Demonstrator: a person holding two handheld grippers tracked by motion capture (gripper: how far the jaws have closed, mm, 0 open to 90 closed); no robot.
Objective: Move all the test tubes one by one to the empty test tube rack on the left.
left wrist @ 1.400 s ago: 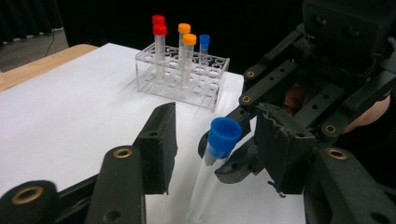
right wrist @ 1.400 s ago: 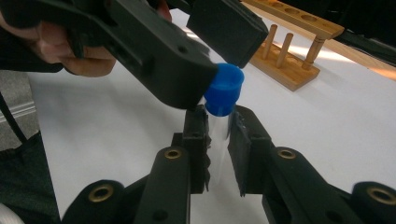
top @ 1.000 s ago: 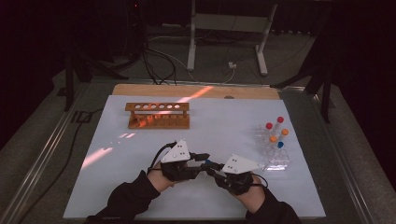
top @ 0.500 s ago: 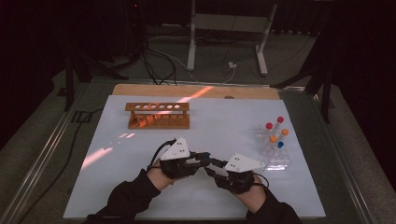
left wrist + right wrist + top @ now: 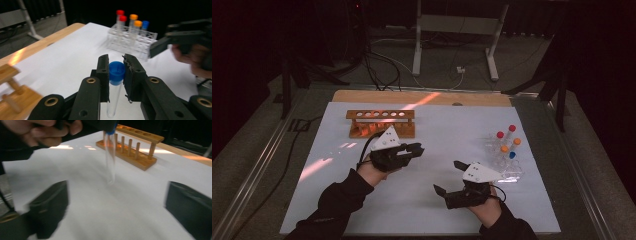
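While held: left tongs [image 5: 116, 75] are clenched on the blue cap of a clear tube [image 5: 114, 87], which hangs upright above the surface [image 5: 437, 150], probably bound for a rack
Right tongs [image 5: 452, 176]: spread wide, empty, nearer the person
Wooden rack [image 5: 381, 123]: empty, far left
Clear rack [image 5: 504, 155]: holds the other capped tubes, by the right hand

Clear blue-capped tube [image 5: 115, 82] — upright, gripped
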